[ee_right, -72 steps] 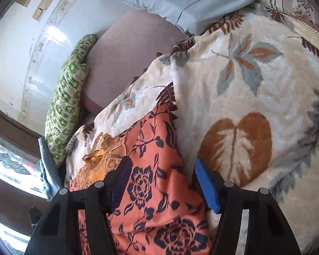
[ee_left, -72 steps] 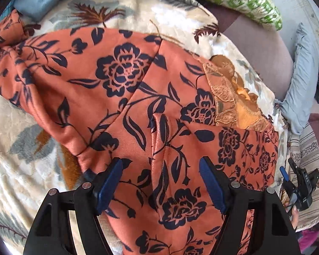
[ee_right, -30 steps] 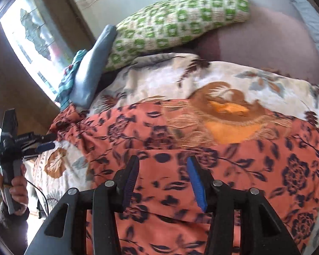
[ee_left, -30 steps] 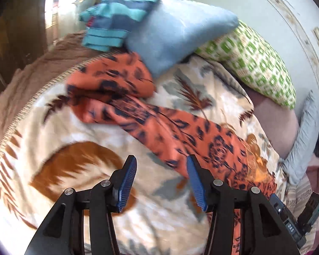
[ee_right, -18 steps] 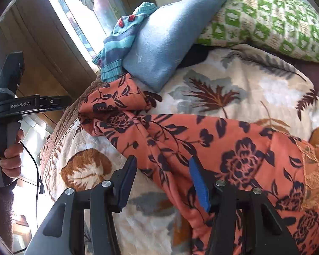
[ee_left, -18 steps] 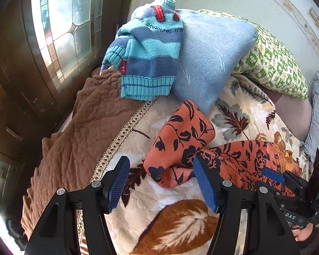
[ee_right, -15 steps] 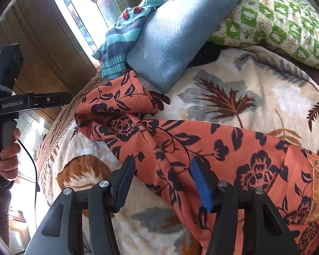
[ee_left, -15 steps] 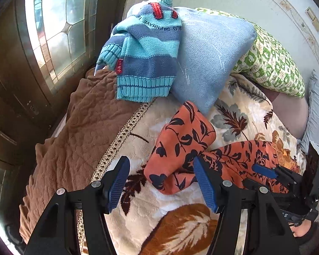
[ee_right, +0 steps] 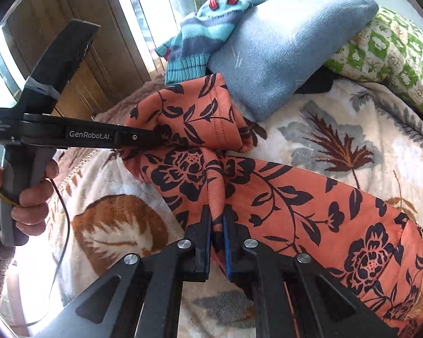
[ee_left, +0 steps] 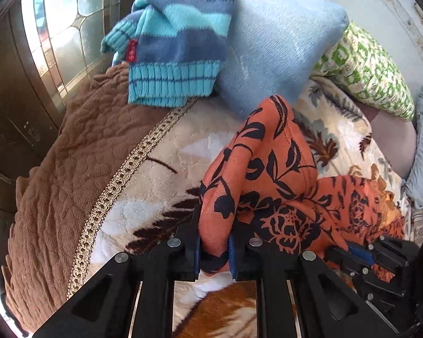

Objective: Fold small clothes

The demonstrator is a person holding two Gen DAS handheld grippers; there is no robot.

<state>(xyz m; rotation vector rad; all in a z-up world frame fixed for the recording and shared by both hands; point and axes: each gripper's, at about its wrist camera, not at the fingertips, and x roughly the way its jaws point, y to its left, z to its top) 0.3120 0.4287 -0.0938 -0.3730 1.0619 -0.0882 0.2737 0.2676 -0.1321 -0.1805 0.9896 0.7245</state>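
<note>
Surface: a bed covered by a cream plush blanket [ee_left: 166,152] with a brown and grey leaf print; a brown quilted border [ee_left: 70,174] with a gold braid trim [ee_left: 112,186] runs along its window-side edge. Room: a leaded glass window [ee_left: 67,28] in dark wood framing stands behind the bed's corner, and a pale wall lies beyond the pillows.

At the head of the bed a light blue pillow [ee_left: 270,50] leans beside a green-and-white patterned pillow [ee_left: 363,67]. A striped turquoise and blue knit sweater [ee_left: 177,42] is draped over the blue pillow's window-side corner, its ribbed hem hanging onto the brown border.

Task item: the orange garment with a black floral print [ee_right: 296,197] lies stretched across the blanket, one bunched end just below the blue pillow, the rest running off toward the right of the right wrist view.

Left gripper [ee_left: 214,253]: pitched downward; its jaws have just been closing and now pinch a rounded fold at the garment's bunched end, blue pads pressed into the cloth. In the right wrist view the left hand [ee_right: 28,194] wraps its handle and a thin cable hangs from it.

Right gripper [ee_right: 217,242]: also pitched downward; its jaws have just been closing and clamp a raised ridge of the same garment, a short way along from the left gripper's hold.
</note>
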